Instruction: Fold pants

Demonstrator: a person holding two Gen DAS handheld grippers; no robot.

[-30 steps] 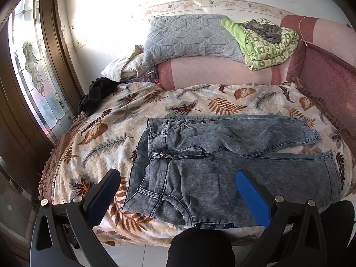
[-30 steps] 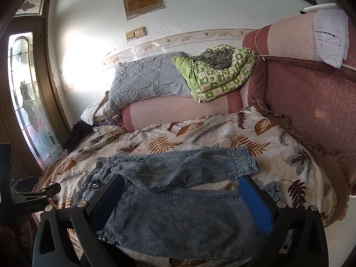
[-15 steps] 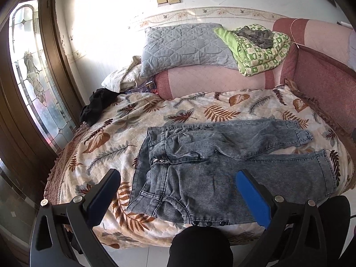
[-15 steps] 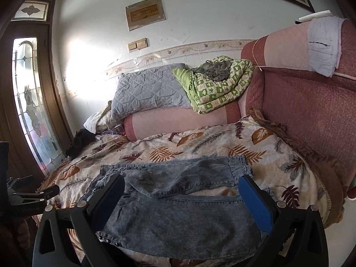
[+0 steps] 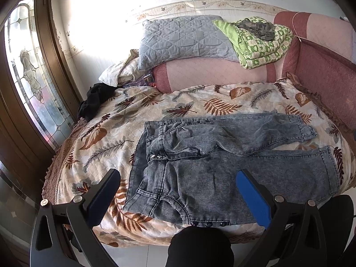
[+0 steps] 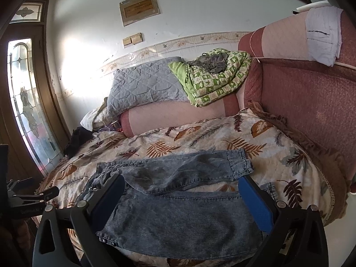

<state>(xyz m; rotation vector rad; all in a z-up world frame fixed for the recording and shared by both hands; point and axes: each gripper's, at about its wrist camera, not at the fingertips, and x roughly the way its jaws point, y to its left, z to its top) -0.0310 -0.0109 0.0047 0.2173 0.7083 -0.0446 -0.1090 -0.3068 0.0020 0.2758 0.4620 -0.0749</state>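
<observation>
Grey-blue denim pants [image 5: 222,169] lie spread flat on the leaf-print bedspread [image 5: 106,138], waistband to the left, both legs running to the right, near the bed's front edge. They also show in the right wrist view [image 6: 178,211]. My left gripper [image 5: 178,191] is open and empty, held above the front edge of the bed over the waist area, not touching the cloth. My right gripper [image 6: 181,198] is open and empty, above the near leg. The left gripper's body shows at the left edge of the right wrist view [image 6: 29,200].
A grey quilted pillow [image 5: 184,37] and a green patterned blanket [image 5: 260,42] rest on a pink bolster [image 5: 218,71] at the back. A dark garment [image 5: 95,98] lies at the bed's left rim. A red padded headboard [image 6: 311,102] bounds the right. A glass door [image 5: 29,77] stands left.
Both grippers have pulled back and risen slightly, so more of the wall and bed shows. The pants have not moved. Both grippers stay open.
</observation>
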